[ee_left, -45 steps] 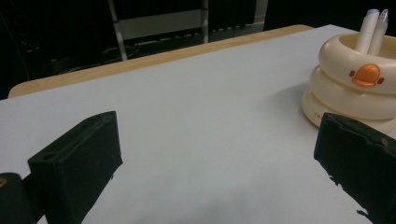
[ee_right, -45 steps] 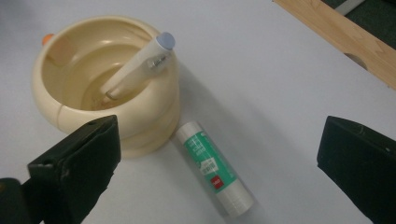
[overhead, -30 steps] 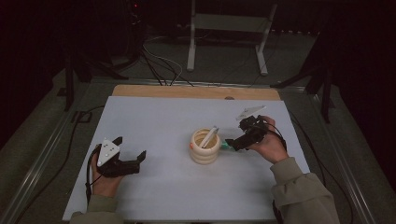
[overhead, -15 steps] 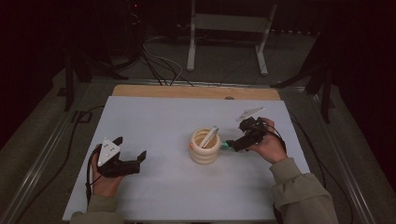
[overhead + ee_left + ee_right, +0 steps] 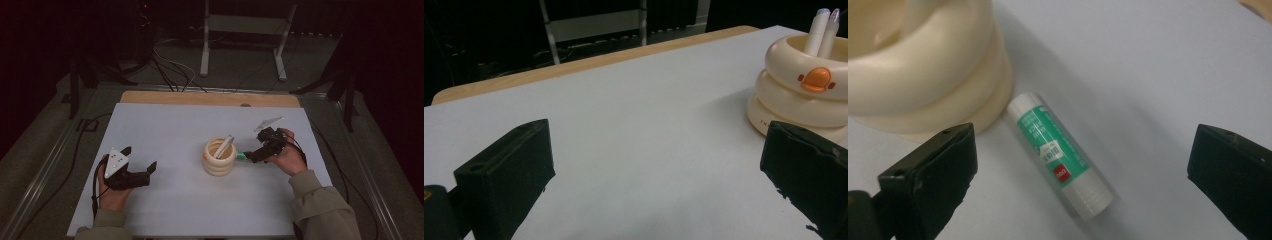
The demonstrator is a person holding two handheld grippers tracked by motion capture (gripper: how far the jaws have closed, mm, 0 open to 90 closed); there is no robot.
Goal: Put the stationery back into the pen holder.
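A white table (image 5: pixel 165 125) with a wooden far edge stands in a dark room; a metal stand (image 5: pixel 242 35) and cables (image 5: pixel 170 70) lie beyond.

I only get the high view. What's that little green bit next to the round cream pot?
Observer: A glue stick with a green label, lying flat on the table beside the cream pot.
Operator: Is the right gripper holding it?
Observer: No. The right gripper has its jaws wide open, one on either side of the stick, not touching it.
Operator: Does the pot have a picture on it?
Observer: Yes, an orange duck-like badge on its side, seen from the left gripper view.
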